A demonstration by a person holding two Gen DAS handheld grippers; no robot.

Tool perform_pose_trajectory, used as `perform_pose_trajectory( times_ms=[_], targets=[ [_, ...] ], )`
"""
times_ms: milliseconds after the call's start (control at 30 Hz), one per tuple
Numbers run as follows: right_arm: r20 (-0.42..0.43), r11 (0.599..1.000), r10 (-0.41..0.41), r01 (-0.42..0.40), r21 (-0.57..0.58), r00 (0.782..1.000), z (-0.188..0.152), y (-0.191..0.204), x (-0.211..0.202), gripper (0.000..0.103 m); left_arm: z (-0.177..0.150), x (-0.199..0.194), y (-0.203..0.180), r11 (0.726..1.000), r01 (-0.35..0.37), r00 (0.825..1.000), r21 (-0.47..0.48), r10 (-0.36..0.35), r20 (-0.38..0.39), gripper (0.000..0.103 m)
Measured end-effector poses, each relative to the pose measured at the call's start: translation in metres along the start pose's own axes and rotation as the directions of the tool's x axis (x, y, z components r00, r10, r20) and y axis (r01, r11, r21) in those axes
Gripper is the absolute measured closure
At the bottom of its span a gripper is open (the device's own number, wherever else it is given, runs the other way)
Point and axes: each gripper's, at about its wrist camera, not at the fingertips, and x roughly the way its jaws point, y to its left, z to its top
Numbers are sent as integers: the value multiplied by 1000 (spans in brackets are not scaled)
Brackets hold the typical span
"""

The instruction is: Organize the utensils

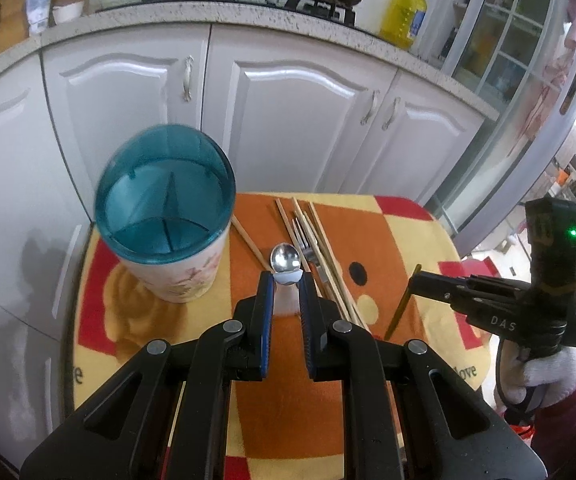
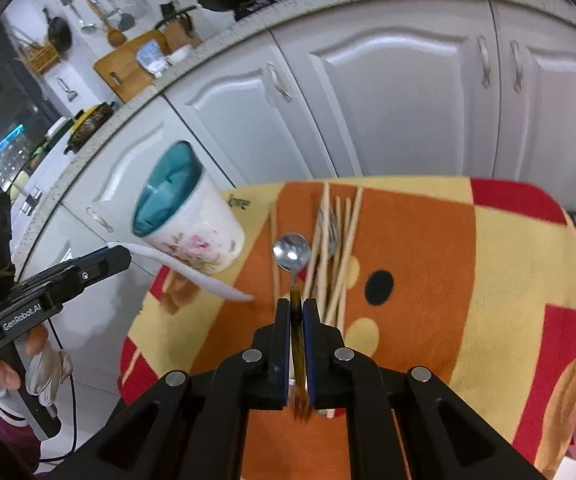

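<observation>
Grippers both loaded: left gripper (image 1: 286, 280) is pinching a white spoon (image 2: 192, 272), right gripper (image 2: 297, 304) is clamping a dark-handled spoon (image 2: 293, 254). Holder cup (image 1: 168, 236) is standing ahead-left of both. Judged step: carrying; next, tipping handles into compartments

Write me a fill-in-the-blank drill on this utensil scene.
1. The left gripper grips a ___ spoon.
2. The holder is divided inside into ___ compartments.
3. The fork lies among the wooden ___.
4. The ___ gripper holds the dark utensil.

Missing words: white; three; chopsticks; right
</observation>
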Motion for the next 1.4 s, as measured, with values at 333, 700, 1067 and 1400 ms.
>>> perform_pose_trajectory(
  times_ms=[333,700,1067,1400],
  targets=[
    [93,992,57,-46,-117,994,40,50,-27,97,18,-50,16,999,22,997,-43,-19,76,92],
    [214,970,135,-85,-228,967,117,110,-45,97,70,-103,57,993,-92,967,-68,105,234,92],
    [122,965,97,-63,-256,988,153,131,32,97,99,-52,95,977,-174,962,-122,196,192,92],
    [32,970,75,-65,-235,997,152,118,85,97,92,-5,103,962,-216,963,-166,238,129,94]
  ],
)
